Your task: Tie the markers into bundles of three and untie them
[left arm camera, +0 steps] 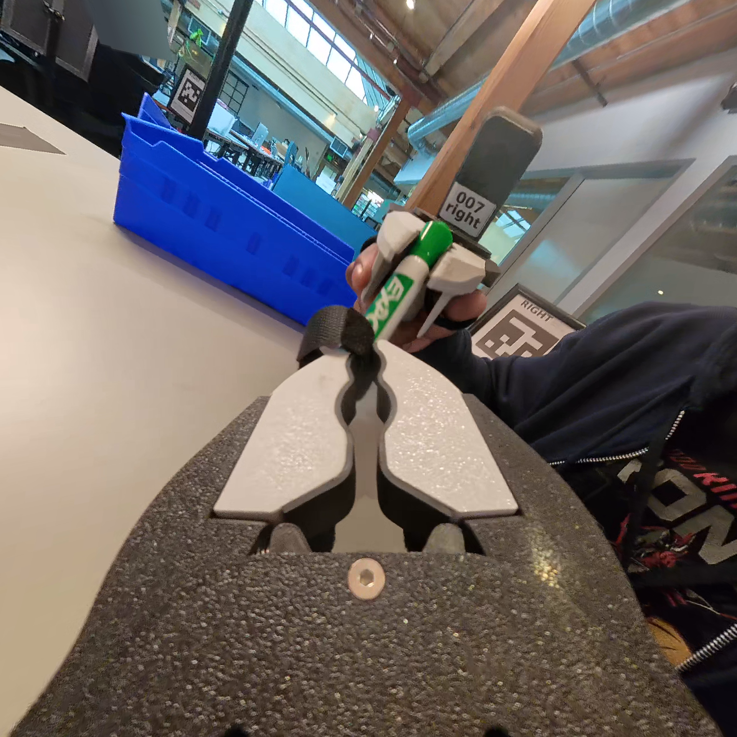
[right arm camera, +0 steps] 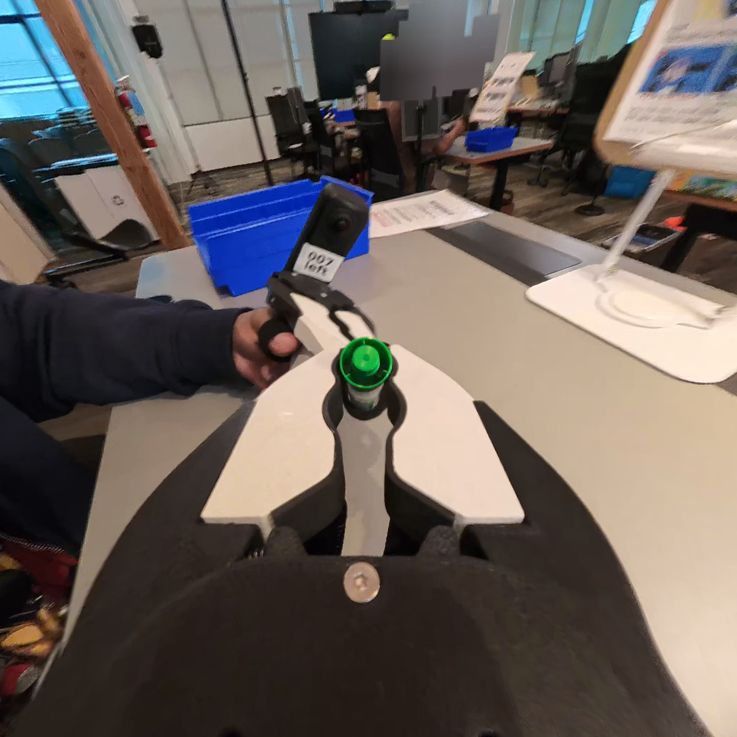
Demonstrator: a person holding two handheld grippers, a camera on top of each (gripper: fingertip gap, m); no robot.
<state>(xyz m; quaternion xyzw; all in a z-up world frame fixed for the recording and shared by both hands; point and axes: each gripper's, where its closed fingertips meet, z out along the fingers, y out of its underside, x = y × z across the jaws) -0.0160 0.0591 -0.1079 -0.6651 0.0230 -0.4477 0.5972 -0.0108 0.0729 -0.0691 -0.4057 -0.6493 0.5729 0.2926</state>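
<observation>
We find the green marker (left arm camera: 402, 281) at upper centre of the left wrist view, clamped in the right tongs (left arm camera: 414, 275), its lower end meeting the black strap (left arm camera: 343, 331). The left tongs (left arm camera: 365, 359) are nearly closed, pinching that strap at their tips, just above the grey bench (left arm camera: 119, 359). In the right wrist view we see the marker end-on at frame centre. We judge the strap is being worked on or off one marker: hold the marker steady and pull along its axis. A blue bin (left arm camera: 223, 223) stands upper left.
</observation>
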